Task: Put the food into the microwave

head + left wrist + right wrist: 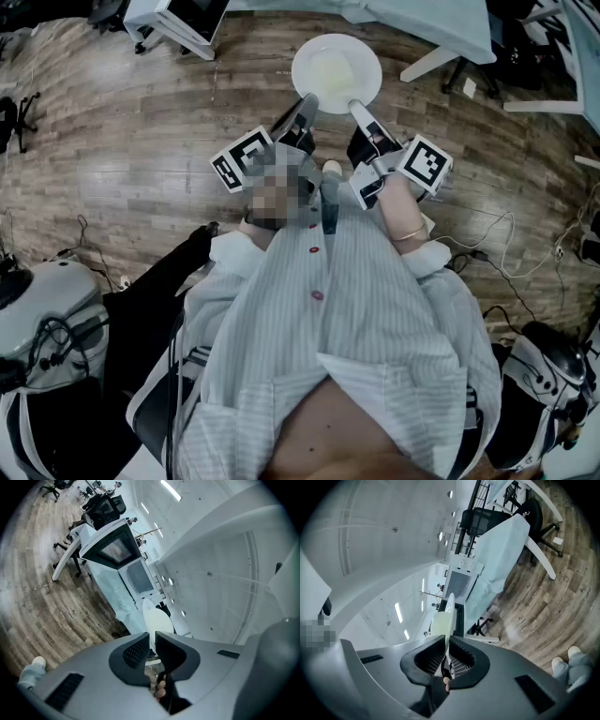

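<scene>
A white plate (336, 72) with pale yellow food (333, 70) on it hangs over the wooden floor, held at its near rim from both sides. My left gripper (305, 105) is shut on the rim's left part and my right gripper (358, 108) on its right part. In the left gripper view the plate (153, 617) stands edge-on and runs down between the jaws of the left gripper (152, 641). The right gripper view shows the plate's thin rim (450, 606) pinched in the right gripper (446, 651), with the food (439, 623) beside it. A boxy appliance with a dark window (115, 549) sits ahead on a cloth-covered table.
The table with the pale blue cloth (501, 555) stands ahead, with white table legs (436, 61) and office chairs (480, 520) around it. Cables (487, 248) trail over the wooden floor at the right. The person's shoe (33, 663) shows below.
</scene>
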The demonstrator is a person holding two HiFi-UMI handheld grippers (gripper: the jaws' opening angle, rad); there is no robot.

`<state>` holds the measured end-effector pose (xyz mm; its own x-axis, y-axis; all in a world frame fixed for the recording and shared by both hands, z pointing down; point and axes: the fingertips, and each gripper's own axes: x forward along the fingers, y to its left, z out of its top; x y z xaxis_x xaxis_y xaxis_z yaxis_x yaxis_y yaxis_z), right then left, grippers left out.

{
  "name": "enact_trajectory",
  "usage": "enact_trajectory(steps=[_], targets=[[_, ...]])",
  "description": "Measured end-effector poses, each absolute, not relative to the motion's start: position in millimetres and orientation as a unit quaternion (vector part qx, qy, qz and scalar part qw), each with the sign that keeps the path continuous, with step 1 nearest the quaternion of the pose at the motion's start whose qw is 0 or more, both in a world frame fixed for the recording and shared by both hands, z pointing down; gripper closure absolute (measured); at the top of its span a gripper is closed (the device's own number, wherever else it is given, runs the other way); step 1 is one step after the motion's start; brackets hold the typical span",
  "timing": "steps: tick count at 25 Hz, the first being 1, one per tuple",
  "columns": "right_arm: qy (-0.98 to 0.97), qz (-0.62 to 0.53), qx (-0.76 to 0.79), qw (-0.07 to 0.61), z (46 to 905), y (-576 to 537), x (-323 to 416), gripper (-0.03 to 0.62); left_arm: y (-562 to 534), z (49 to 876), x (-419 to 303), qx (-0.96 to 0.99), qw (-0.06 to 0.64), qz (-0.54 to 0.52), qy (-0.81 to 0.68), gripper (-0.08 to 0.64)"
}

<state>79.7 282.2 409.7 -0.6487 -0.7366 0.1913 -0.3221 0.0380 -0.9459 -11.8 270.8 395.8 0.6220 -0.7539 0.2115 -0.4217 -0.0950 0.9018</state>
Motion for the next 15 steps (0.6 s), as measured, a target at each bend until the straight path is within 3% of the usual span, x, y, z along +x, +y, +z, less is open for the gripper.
enact_trajectory(steps=[15], targets=[[0.716, -0.571, -0.364, 0.172, 405.7, 281.1, 78.2, 0.549, 274.5, 391.1, -14.3, 0.725, 0.522, -0.173, -0.415, 0.52]])
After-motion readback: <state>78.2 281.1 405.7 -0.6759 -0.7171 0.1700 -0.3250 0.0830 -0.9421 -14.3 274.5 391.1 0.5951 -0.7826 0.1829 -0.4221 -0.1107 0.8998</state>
